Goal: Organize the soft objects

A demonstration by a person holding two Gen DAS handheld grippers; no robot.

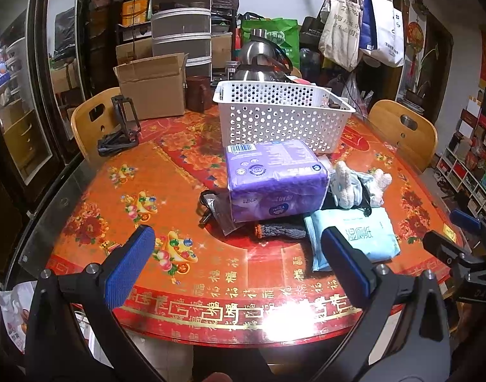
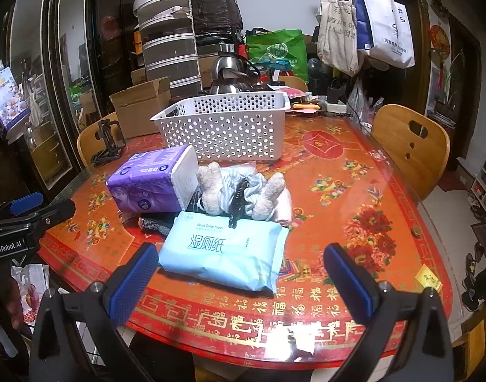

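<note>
my fingers are spread wide and empty on both sides, right gripper nearest the blue wet-wipe pack lying at twelve o'clock just ahead, long axis crosswise, with the white basket beyond it and left gripper further off.

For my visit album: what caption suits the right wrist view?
Open right tongs hover over a blue wet-wipes pack, with a purple tissue pack, plush toy and white basket beyond.
</note>
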